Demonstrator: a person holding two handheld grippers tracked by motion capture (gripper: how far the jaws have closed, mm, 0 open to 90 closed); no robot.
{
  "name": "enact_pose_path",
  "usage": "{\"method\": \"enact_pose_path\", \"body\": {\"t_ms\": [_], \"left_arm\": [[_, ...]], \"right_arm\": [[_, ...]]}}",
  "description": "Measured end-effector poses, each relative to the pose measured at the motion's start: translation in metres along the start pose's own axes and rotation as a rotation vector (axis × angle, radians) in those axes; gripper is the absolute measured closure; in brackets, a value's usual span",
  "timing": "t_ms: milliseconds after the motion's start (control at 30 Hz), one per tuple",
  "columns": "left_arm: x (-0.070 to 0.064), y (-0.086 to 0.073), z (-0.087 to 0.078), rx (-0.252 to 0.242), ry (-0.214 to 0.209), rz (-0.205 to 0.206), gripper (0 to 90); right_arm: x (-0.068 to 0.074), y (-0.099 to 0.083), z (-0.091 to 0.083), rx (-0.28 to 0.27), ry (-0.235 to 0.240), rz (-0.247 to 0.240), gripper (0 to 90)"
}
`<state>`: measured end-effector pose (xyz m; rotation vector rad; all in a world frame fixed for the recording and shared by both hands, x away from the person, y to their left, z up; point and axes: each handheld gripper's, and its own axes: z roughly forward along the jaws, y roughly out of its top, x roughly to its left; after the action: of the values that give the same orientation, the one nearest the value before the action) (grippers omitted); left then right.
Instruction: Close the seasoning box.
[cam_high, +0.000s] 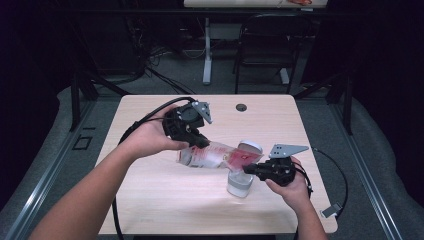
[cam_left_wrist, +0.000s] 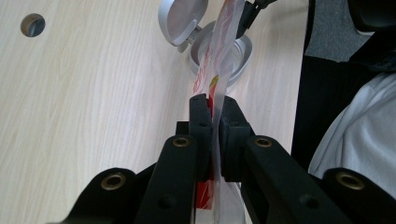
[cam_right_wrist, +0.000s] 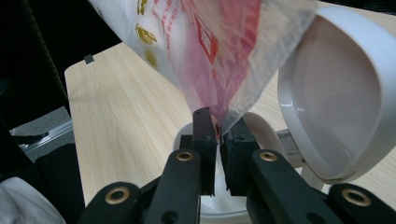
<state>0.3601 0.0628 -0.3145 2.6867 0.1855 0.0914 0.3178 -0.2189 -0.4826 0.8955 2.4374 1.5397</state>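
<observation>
We held the clear, red-printed plastic bag (cam_high: 215, 155) stretched between our left gripper (cam_high: 199, 141) and right gripper (cam_high: 248, 170), both pinching it above the open-lidded white round bin (cam_high: 240, 185); dropping it in remained.

Clear bag (cam_high: 215, 156) printed red; white bin (cam_high: 240, 181); pale wood table (cam_high: 150, 195).

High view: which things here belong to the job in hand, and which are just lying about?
In the job:
- clear plastic bag with red print, clamped at both ends
- left gripper
- right gripper
- small white bin with its hinged lid open, under the bag

Lying about:
- black chair beyond the light wooden table
- loose cables on the floor
</observation>
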Motion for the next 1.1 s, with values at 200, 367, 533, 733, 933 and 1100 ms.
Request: {"method": "enact_pose_path", "body": {"t_ms": [200,367,533,733,933,1100], "left_arm": [[0.0,0.003,0.0,0.013,0.001,0.003,86.2],[-0.002,0.007,0.0,0.031,0.012,0.014,86.2],[-0.003,0.011,0.0,0.044,0.013,0.022,86.2],[-0.003,0.013,0.0,0.053,0.014,0.023,86.2],[-0.003,0.015,0.0,0.055,0.014,0.025,86.2],[-0.002,0.016,0.0,0.046,0.013,0.021,86.2]], "right_arm": [[0.0,0.0,0.0,0.001,-0.001,0.0,85.4],[0.0,-0.001,0.001,0.004,-0.002,0.002,85.4],[0.0,-0.001,0.001,0.004,-0.001,0.004,85.4],[0.0,-0.001,0.002,0.009,0.001,0.003,85.4],[0.0,-0.001,0.002,0.01,0.0,0.003,85.4],[-0.001,-0.002,0.002,0.011,0.0,0.004,85.4]]}}
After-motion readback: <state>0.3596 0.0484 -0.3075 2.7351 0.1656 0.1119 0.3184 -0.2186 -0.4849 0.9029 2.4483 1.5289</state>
